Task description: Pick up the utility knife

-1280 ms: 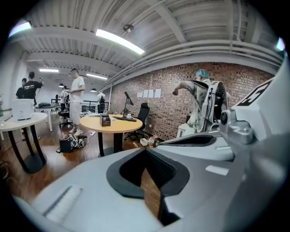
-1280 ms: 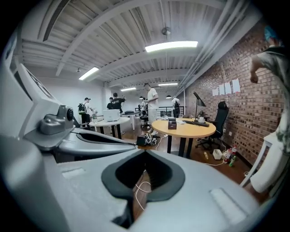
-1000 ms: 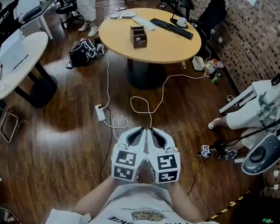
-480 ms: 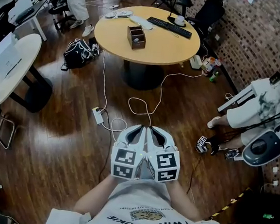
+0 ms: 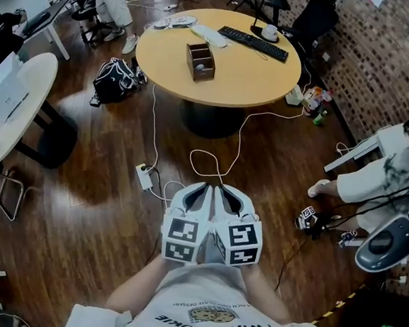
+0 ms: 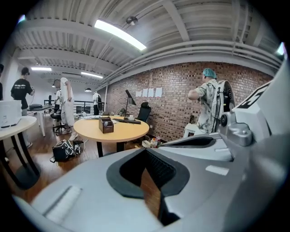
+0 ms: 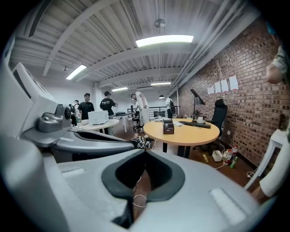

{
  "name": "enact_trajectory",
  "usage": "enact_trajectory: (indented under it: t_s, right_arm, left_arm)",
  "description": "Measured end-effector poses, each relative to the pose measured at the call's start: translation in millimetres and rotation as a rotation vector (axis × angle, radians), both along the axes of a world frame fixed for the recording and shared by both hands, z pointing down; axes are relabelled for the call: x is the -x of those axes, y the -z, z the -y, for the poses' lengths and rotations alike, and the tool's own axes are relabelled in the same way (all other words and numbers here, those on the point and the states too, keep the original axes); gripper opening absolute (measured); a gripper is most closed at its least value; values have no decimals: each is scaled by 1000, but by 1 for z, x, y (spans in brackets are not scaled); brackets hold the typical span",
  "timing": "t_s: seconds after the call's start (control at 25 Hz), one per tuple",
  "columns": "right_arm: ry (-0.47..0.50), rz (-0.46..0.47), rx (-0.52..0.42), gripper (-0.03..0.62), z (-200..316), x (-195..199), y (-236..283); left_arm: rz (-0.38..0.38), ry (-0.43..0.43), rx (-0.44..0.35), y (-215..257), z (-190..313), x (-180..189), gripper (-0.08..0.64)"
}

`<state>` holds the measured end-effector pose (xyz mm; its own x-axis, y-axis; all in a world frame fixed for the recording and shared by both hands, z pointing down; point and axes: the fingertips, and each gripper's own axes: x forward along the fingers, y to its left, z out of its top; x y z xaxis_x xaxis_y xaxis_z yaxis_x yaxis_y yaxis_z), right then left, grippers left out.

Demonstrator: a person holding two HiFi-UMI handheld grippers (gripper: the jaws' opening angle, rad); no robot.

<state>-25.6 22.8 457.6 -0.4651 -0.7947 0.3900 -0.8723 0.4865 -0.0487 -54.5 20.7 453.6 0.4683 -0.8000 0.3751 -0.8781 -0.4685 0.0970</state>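
1. The left claw and the right claw were held close side by side before the person's chest. Both pointed forward and slightly down over the wooden floor.
2. The jaws of each claw were closed tip to tip, with nothing between them.
3. A round tabletop stood well ahead of both claws. It carried a wooden box near its middle, and a keyboard and a cup at its far edge.
4. The utility knife could not be made out in any view, because the items on the tabletop were too small to tell apart.
5. A white cable looped across the floor between the tabletop and the claws. A power strip lay just left of it, and a black bag lay left of the tabletop.
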Motion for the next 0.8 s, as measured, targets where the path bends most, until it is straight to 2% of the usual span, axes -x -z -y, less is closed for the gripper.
enact_trajectory:
  t_s: [0.56,0.8]
  right_arm:
    - [151,26,16,0,159,-18,2]
    - [219,54,-5,0,208,-19,10]
  left_arm:
    - [12,136,22,-4,152,-17,5]
    - [52,184,-12,4,195,-25,5]
